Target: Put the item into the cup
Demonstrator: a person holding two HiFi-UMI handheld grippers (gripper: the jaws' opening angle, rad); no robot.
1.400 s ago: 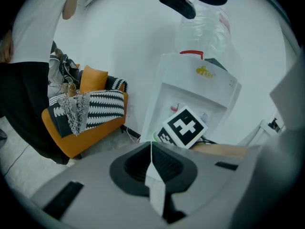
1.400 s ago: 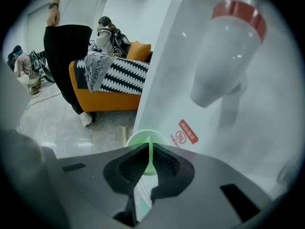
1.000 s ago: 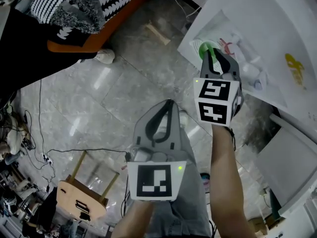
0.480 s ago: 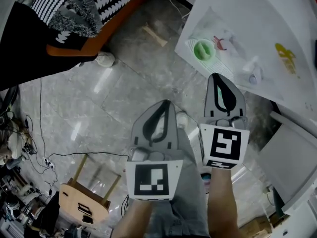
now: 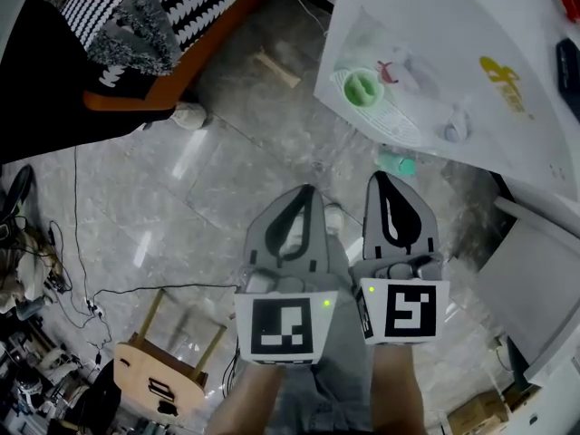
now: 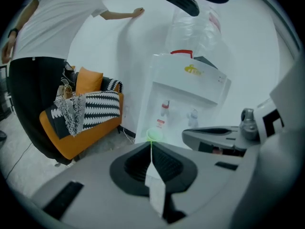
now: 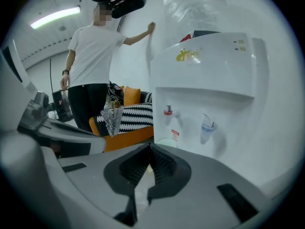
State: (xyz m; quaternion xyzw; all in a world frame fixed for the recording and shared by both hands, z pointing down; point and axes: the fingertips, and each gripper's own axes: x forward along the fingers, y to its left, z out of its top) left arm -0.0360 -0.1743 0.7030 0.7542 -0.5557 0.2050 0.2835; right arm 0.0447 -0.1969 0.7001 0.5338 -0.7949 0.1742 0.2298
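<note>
A green cup stands on the drip tray of a white water dispenser, under the red tap; I cannot make out what lies inside it. My left gripper and right gripper hang side by side over the floor, well short of the cup, both shut with nothing visible between the tips. In the left gripper view the cup shows just beyond the shut left gripper. In the right gripper view the cup peeks over the shut right gripper.
A teal object sits by the dispenser's foot. An orange sofa with striped cushions stands at the far left, and a person leans a hand on the wall beside it. A wooden stool and cables lie at the lower left.
My right gripper has drawn back from the green cup towards the body and now hangs level with the left gripper. The left gripper has stayed put.
</note>
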